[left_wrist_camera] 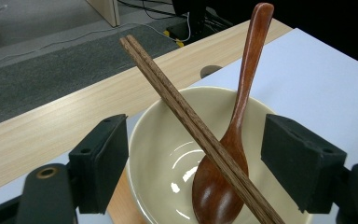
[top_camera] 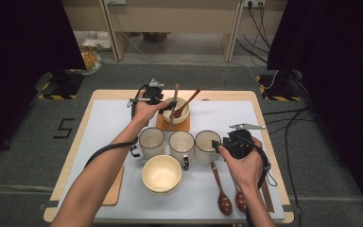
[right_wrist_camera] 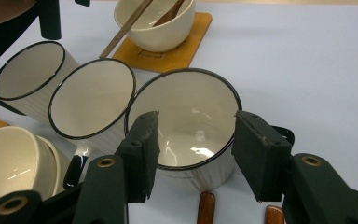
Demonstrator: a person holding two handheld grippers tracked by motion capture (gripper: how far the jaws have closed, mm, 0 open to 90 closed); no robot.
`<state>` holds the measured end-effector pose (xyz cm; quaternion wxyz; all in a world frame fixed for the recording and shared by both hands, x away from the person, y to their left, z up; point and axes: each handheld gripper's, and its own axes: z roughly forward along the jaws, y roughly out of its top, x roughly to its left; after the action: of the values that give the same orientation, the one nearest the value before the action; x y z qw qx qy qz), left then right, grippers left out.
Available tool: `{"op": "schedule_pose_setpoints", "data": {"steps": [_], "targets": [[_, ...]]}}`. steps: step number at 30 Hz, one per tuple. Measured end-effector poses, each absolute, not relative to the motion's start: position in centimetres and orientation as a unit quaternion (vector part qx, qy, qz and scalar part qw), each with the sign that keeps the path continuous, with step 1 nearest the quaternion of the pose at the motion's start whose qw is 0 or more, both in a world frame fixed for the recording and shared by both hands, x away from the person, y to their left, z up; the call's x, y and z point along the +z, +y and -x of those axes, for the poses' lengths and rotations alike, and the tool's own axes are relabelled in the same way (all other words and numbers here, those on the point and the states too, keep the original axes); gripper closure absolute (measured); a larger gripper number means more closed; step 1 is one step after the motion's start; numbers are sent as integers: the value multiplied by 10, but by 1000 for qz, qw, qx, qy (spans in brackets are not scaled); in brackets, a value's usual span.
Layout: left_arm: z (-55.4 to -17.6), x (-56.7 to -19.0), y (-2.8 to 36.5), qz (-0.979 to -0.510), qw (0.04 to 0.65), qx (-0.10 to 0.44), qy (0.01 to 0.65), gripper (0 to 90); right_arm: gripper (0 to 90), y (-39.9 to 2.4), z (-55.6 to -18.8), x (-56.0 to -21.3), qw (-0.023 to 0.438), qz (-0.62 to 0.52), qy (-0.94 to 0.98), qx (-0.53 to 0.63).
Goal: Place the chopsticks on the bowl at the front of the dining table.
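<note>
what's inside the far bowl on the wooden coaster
A wooden spoon and a pair of chopsticks lean inside the bowl, chopsticks crossing over the spoon. The bowl's bottom beneath them is covered.

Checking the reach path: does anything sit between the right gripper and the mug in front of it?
Nothing visible does. The right gripper is open, its fingers flanking the nearest mug without pressing it. The two other mugs stand off to one side.

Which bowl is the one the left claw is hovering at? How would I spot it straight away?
Start at the row of three mugs in the table's middle and look just beyond them. There a cream bowl sits on an orange-brown coaster. Unlike the nearer bowls, it holds a wooden spoon and chopsticks.
</note>
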<state>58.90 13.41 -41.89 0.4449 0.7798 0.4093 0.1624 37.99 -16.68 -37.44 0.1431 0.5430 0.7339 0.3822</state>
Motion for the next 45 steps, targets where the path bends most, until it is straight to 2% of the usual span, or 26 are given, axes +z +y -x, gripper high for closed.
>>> {"op": "schedule_pose_setpoints", "data": {"steps": [45], "targets": [[-533,-396,175,-773,462,166,402,231,503,-173,-379,-373,144,-547,729,385]]}}
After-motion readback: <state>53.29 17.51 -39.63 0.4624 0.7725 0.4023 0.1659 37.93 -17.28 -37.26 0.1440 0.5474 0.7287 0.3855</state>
